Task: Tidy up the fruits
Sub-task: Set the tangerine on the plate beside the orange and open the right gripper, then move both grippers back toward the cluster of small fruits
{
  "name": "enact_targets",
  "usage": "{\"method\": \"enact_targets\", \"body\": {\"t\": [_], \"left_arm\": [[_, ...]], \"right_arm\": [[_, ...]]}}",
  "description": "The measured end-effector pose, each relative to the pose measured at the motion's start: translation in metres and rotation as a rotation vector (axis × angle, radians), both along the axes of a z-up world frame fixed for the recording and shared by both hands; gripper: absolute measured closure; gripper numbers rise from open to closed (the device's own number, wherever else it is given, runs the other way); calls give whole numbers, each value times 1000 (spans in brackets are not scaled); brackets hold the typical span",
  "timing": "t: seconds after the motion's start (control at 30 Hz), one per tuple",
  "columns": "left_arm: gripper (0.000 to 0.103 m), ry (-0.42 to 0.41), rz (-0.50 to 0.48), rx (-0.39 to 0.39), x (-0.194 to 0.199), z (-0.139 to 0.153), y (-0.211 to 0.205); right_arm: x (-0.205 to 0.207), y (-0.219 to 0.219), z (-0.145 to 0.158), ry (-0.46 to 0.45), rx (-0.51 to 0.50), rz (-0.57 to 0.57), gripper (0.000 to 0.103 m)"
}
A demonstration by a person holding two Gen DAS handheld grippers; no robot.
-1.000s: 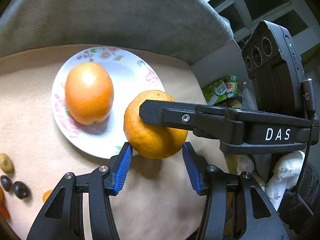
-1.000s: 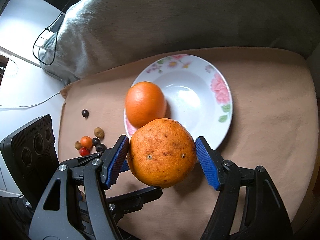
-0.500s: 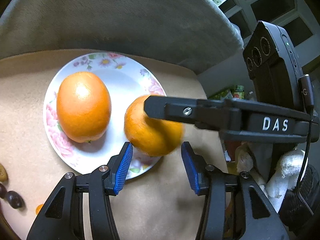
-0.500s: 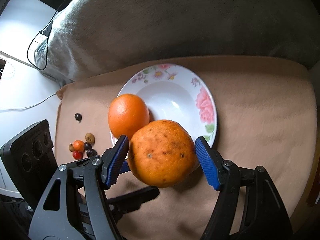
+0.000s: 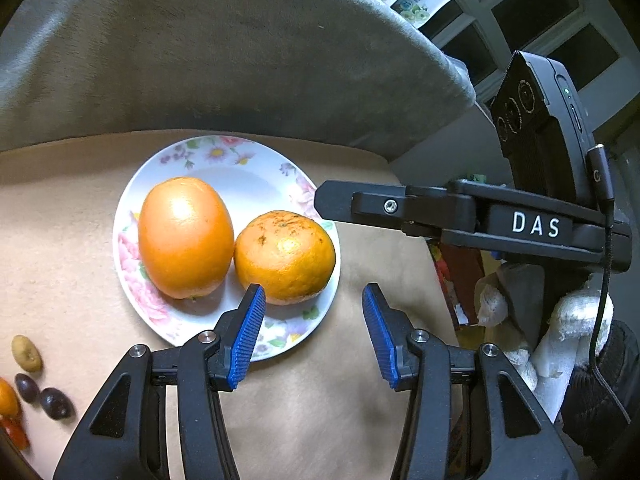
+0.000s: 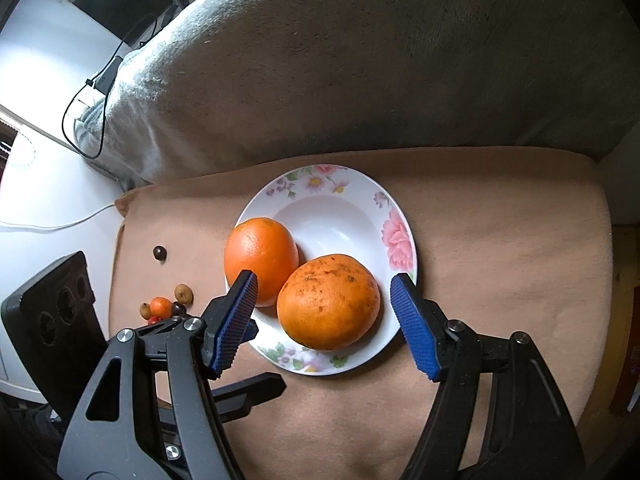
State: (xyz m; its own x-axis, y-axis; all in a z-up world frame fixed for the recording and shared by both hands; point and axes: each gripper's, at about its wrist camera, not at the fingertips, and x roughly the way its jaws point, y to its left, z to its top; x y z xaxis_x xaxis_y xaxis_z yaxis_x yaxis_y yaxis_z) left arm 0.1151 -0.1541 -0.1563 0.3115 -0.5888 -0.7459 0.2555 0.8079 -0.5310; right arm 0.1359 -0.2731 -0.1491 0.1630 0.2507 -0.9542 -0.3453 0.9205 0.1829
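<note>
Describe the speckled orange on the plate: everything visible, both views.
The round, slightly flattened orange with brown speckles and a dimpled, matte rind sits in the white floral-rimmed ceramic plate, on the side nearer the cameras, resting on the plate's sloping wall. It leans against, or all but touches, the smoother, glossier oval orange beside it. The right tool stands open around it, pads apart from the rind.

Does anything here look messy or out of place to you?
Yes. Both oranges sit on the plate, but a cluster of small fruits lies loose on the cloth left of it, with one dark berry strayed apart.
</note>
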Motion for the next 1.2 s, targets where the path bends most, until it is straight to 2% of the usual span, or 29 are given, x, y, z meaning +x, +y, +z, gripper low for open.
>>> {"method": "enact_targets", "body": {"t": [0.17,0.5,0.6,0.7,0.93,1.1,1.2], "left_arm": [[54,-20,-2,39,-10,11,9],[49,-74,4,163,-41,24,35],[43,-92,21,178,-50,27,46],[43,-93,28,181,-58,30,57],[43,-100,65,211,-70,35,84],[43,-105,109,239,-73,37,104],[43,-109,137,260,-77,37,117]], "right_arm": [[-9,1,7,-39,-30,-15,27],[-36,0,19,-107,-51,-60,26],[-47,4,20,-131,-72,-54,26],[-60,10,22,-175,-114,-38,19],[-88,32,25,-241,-139,10,18],[-98,48,21,-244,-156,19,17],[-103,61,17,-236,-207,42,17]]}}
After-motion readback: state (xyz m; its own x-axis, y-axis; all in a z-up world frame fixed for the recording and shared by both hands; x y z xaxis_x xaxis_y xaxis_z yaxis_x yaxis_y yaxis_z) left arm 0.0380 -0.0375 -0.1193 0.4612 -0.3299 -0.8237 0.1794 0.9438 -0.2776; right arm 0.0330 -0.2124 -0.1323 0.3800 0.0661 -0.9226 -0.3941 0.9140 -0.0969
